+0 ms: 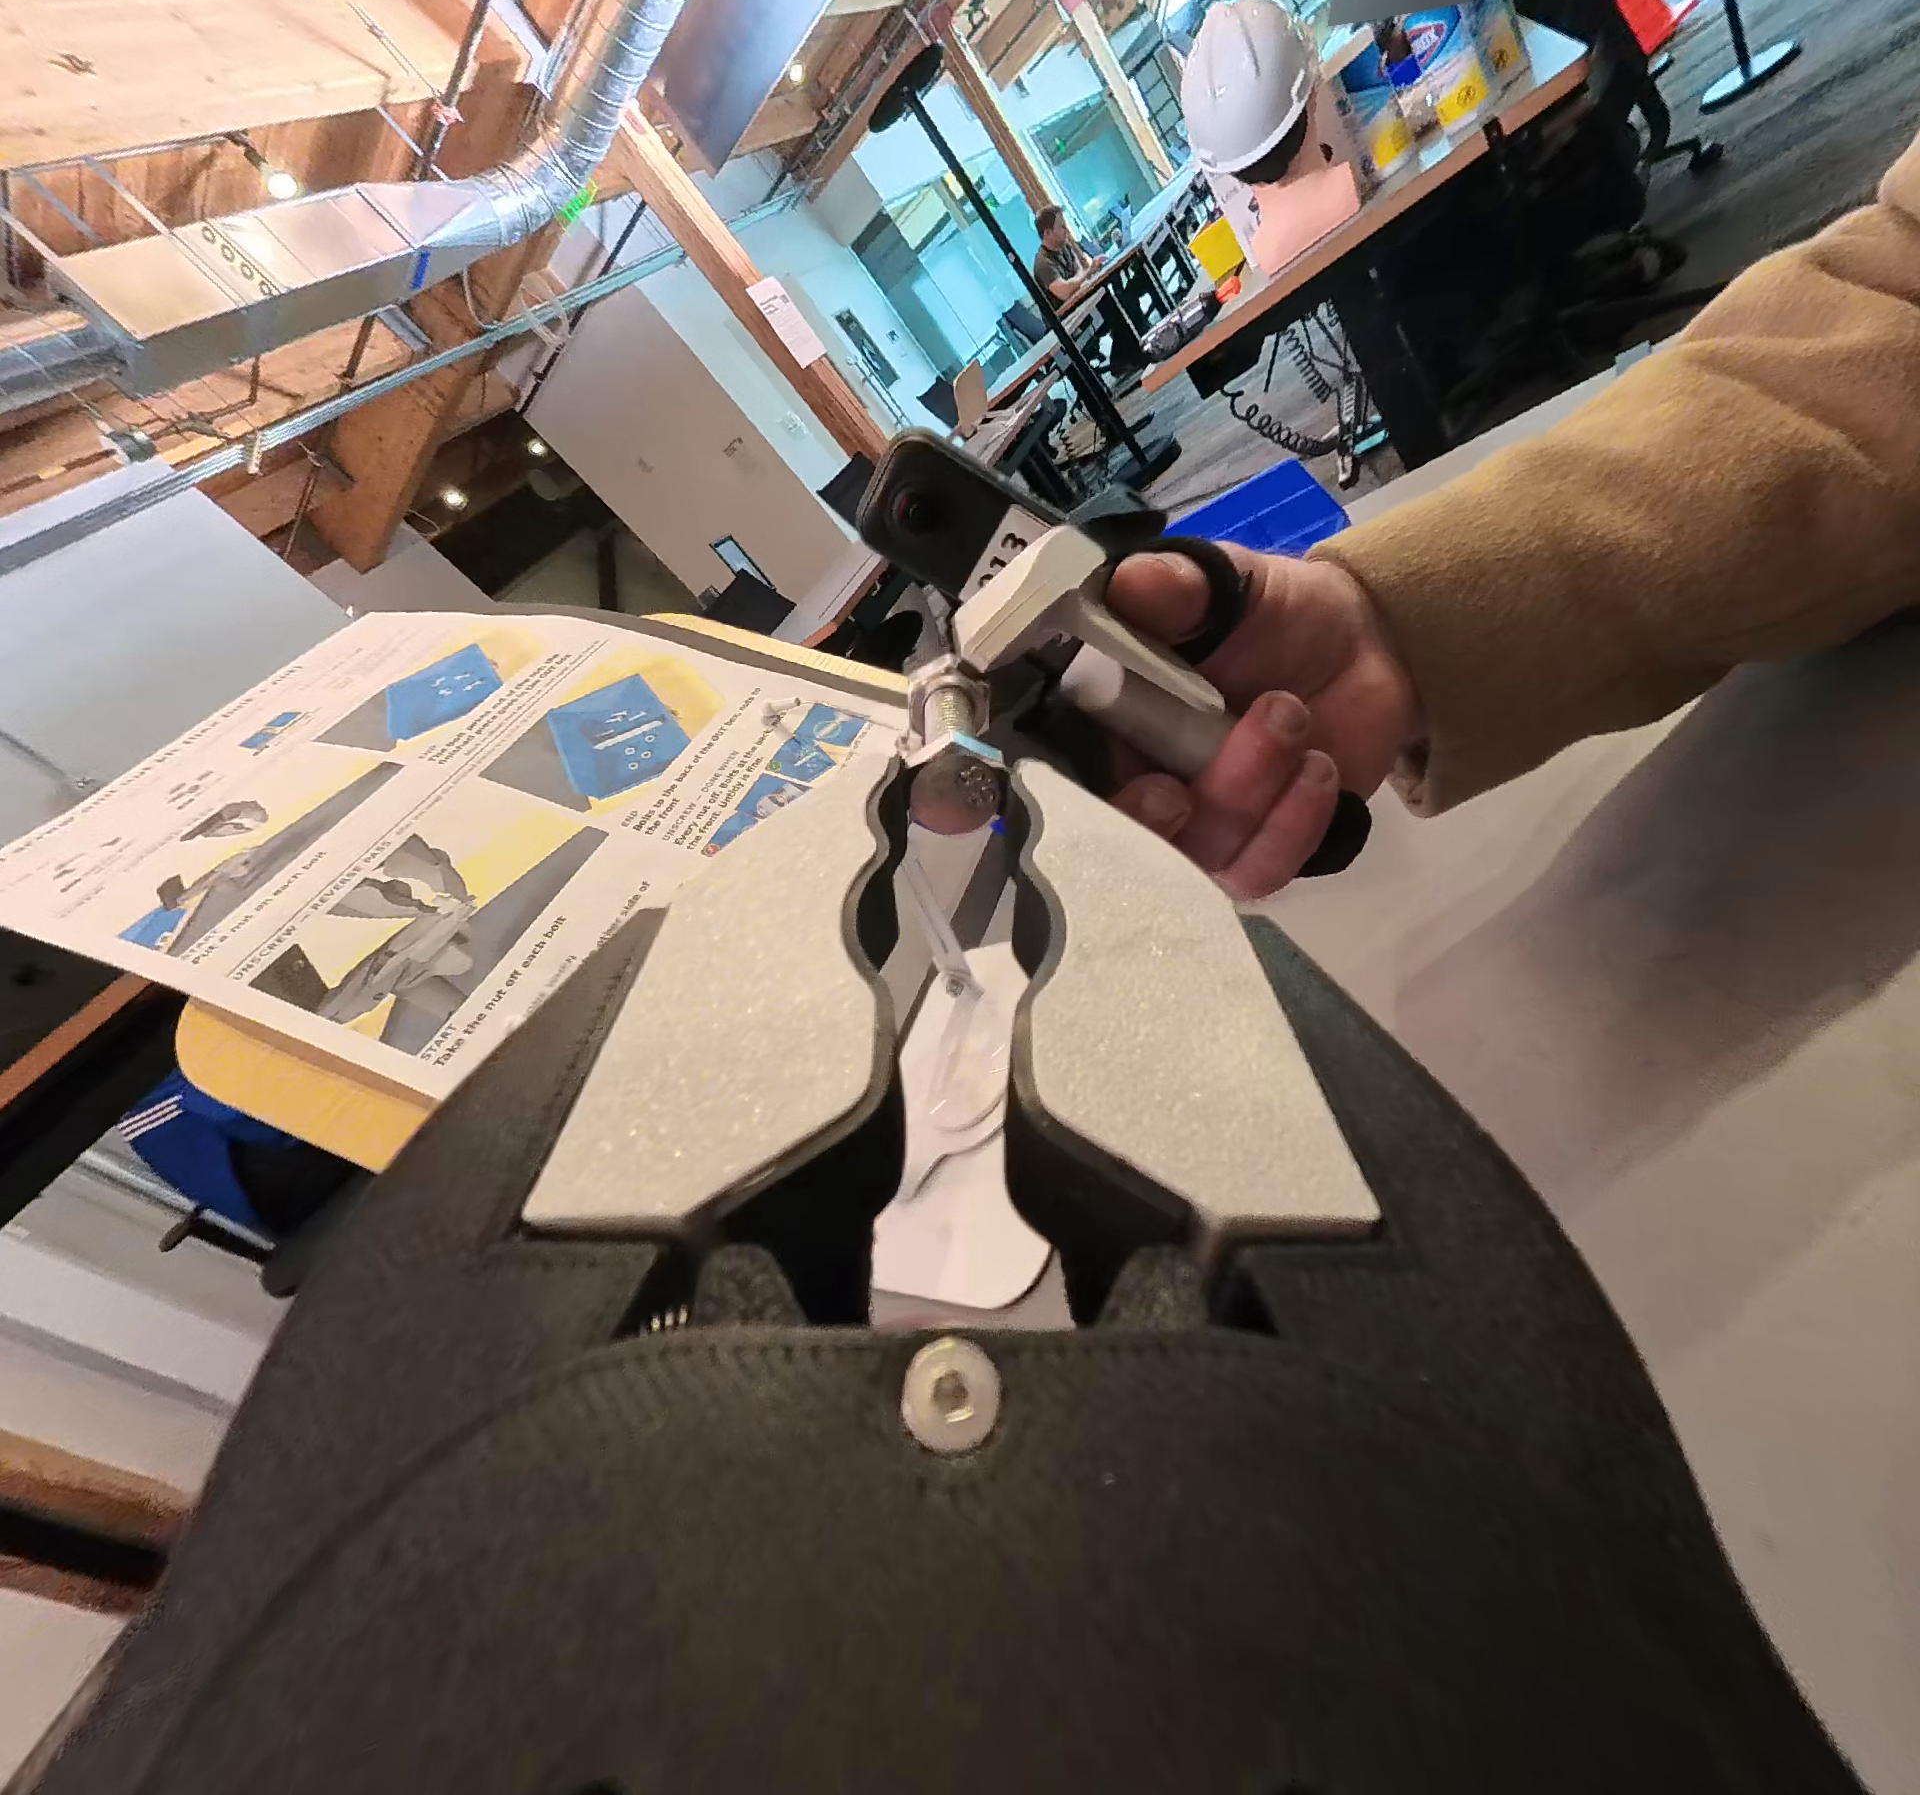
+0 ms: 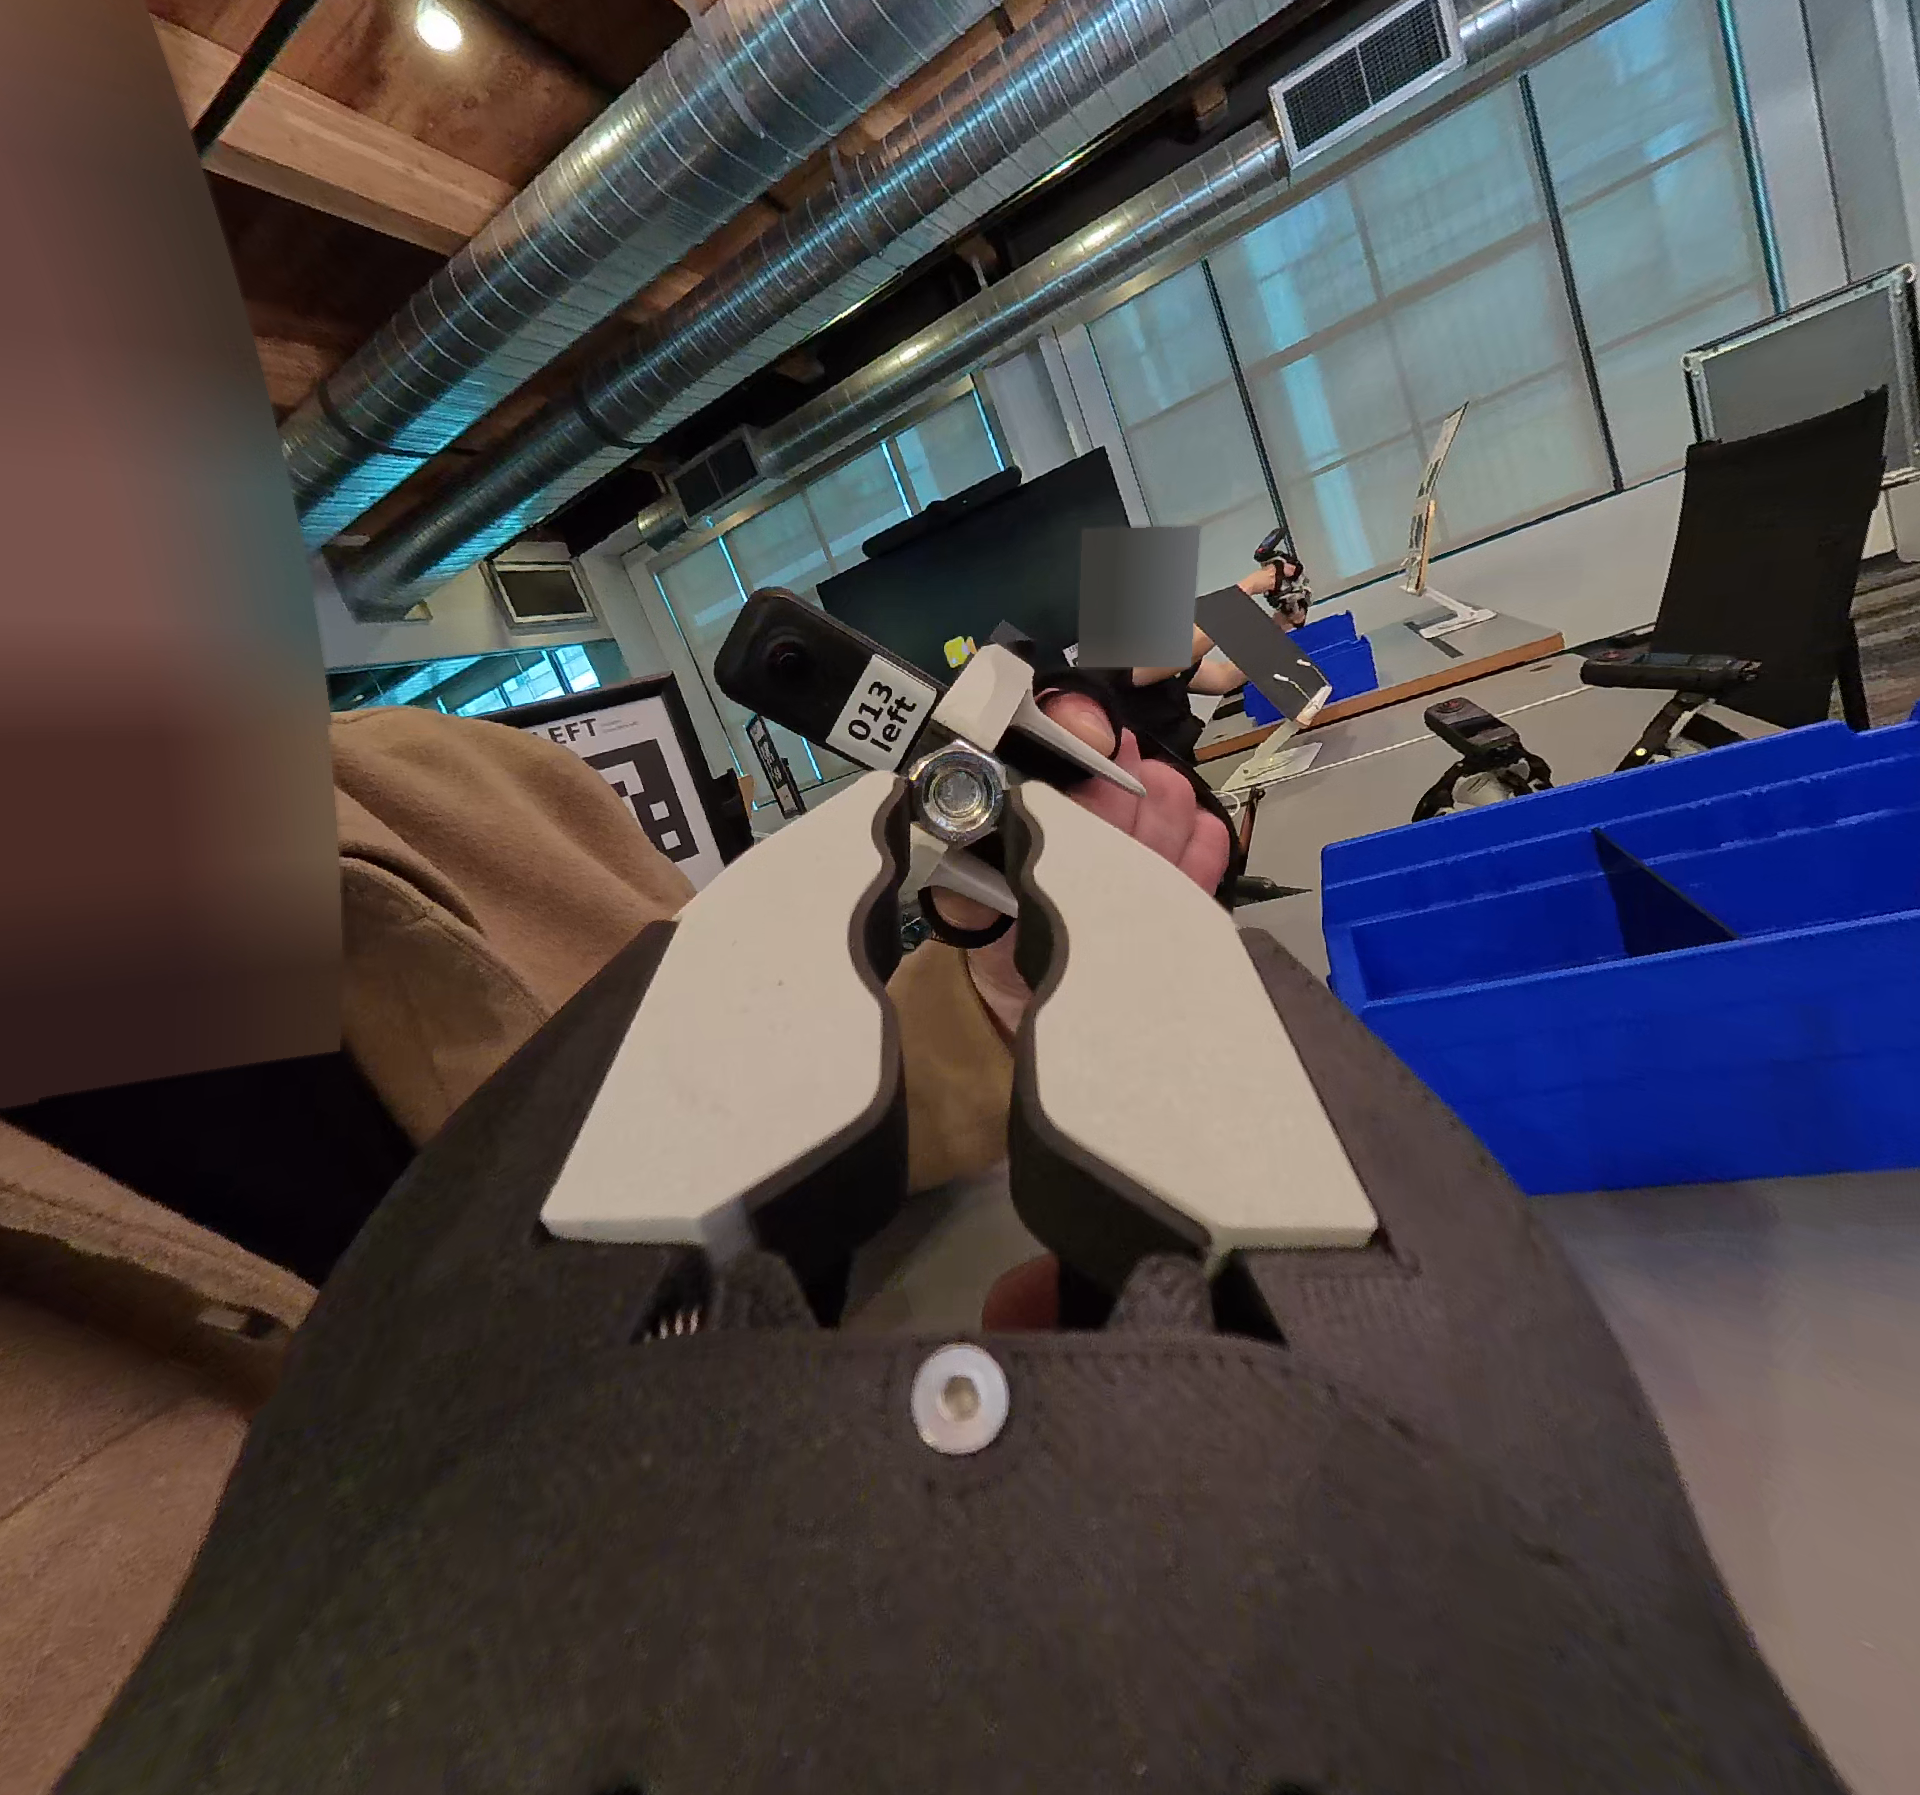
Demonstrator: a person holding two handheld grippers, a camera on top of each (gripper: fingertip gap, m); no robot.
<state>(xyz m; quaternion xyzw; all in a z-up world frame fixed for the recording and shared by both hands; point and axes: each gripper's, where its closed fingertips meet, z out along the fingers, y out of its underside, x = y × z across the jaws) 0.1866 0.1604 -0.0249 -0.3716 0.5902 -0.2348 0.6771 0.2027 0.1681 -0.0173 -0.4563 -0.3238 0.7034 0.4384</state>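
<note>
The left tool (image 1: 954, 789) is closed on the head of a bolt (image 1: 951, 722) held up in the air. The right tool (image 2: 954, 800) is closed on the nut (image 2: 952, 795) threaded on that bolt, facing it. A blue bin (image 2: 1662, 966) sits on the grey counter (image 2: 1766, 1382) nearby.

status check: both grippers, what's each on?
Left gripper shut on bolt head. Right gripper shut on hex nut, threaded on the same bolt. Both held in mid-air; blue bin off to the right, apart.
</note>
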